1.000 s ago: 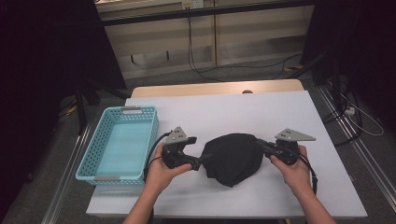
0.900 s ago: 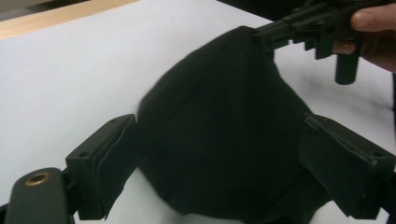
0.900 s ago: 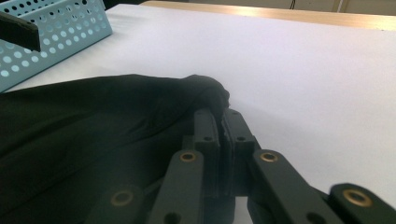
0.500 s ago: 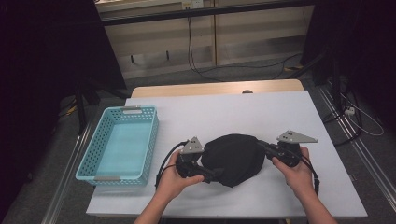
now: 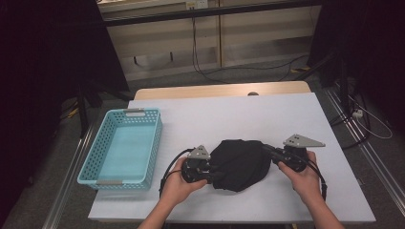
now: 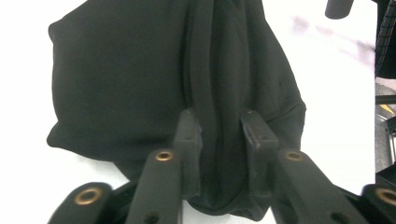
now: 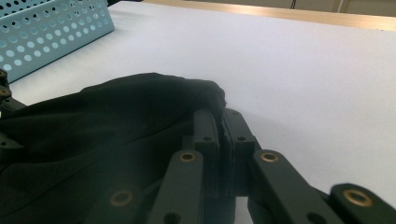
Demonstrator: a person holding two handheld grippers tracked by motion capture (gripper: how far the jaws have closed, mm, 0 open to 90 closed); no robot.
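A crumpled black cloth lies on the white table near its front edge. My left gripper is at the cloth's left side. In the left gripper view its jaws have just been closing and now pinch a raised fold of the cloth between the pads. My right gripper is at the cloth's right edge. In the right gripper view its jaws stand pressed together on the cloth's hem.
A light blue perforated basket stands empty at the table's left and shows in the right gripper view's top left. A wooden strip runs along the table's far edge. Cables lie on the floor behind it.
My left gripper has slid right and slightly down, from beside the basket to the cloth's left edge, and its jaws have closed on a fold. The right gripper has not moved.
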